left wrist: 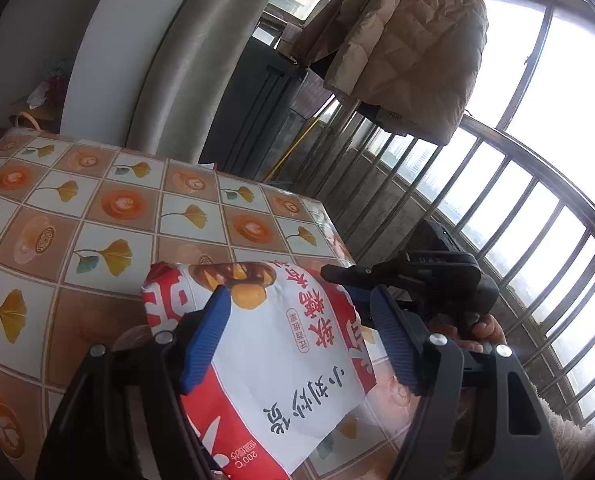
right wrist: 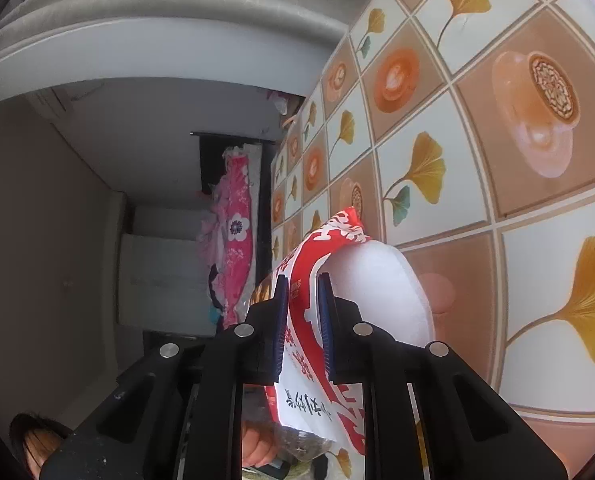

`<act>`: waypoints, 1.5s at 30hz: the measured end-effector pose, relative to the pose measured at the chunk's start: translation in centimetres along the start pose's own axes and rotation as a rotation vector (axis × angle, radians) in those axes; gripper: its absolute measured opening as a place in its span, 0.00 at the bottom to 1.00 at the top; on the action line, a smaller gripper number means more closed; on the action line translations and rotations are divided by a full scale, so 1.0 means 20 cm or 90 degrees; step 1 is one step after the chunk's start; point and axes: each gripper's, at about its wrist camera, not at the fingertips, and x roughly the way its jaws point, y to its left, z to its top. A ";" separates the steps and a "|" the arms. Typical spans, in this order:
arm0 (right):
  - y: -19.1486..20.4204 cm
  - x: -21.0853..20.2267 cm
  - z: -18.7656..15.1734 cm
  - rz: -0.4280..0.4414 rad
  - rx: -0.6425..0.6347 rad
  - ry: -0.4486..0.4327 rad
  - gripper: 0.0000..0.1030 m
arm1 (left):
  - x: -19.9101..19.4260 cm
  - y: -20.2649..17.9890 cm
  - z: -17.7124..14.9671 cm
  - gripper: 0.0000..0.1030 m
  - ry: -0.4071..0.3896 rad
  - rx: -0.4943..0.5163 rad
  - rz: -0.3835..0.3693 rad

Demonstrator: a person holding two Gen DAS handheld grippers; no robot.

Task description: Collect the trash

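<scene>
A red and white paper snack bag (left wrist: 281, 356) with black Chinese writing is held above the table (left wrist: 77, 220). In the left wrist view my left gripper (left wrist: 301, 300) is open, its blue pads (left wrist: 207, 332) on either side of the bag without squeezing it. My right gripper (left wrist: 337, 274) reaches in from the right and grips the bag's top edge. In the right wrist view my right gripper (right wrist: 302, 280) is shut on the bag (right wrist: 373, 280), pinching its red and white rim between the blue pads (right wrist: 280, 316). The bag's open white inside faces the table (right wrist: 497, 140).
The table carries a plastic cloth with coffee-cup and ginkgo-leaf squares. Behind it stand a grey curtain (left wrist: 185, 64), a balcony railing (left wrist: 497, 208) and a hanging beige down jacket (left wrist: 409, 44). A pink garment (right wrist: 237, 232) hangs in the room beyond.
</scene>
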 end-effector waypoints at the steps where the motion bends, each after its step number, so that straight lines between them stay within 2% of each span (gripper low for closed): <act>1: 0.01 0.01 0.00 0.006 -0.004 0.005 0.15 | -0.01 0.01 0.00 0.68 -0.001 -0.002 0.001; 5: 0.02 0.07 0.00 0.017 -0.008 0.028 0.15 | -0.01 0.06 -0.01 0.68 0.000 -0.023 0.005; 8: 0.09 0.10 0.00 0.025 -0.039 0.020 0.04 | -0.02 0.07 -0.01 0.68 -0.007 -0.033 0.004; 11: 0.16 0.07 -0.02 0.067 -0.070 0.001 0.00 | -0.07 0.06 0.01 0.68 -0.029 -0.023 0.003; 16: 0.29 -0.03 -0.02 0.146 -0.115 -0.054 0.00 | -0.26 0.01 0.03 0.68 -0.096 -0.007 -0.020; 19: 0.34 -0.16 -0.03 0.176 -0.130 -0.095 0.00 | -0.33 0.00 0.01 0.68 -0.109 0.002 -0.019; 25: 0.29 -0.45 -0.16 0.170 -0.132 -0.183 0.00 | -0.35 -0.01 -0.07 0.68 -0.059 0.029 0.022; 33: 0.10 -0.80 -0.45 0.066 -0.098 -0.294 0.00 | -0.30 -0.13 -0.18 0.68 0.001 0.076 0.046; 38: 0.04 -0.86 -0.60 0.001 -0.090 -0.311 0.00 | -0.15 -0.23 -0.18 0.68 0.051 0.130 0.124; 45: -0.02 -0.92 -0.67 -0.005 -0.109 -0.304 0.00 | 0.12 -0.17 0.04 0.62 0.139 0.095 0.149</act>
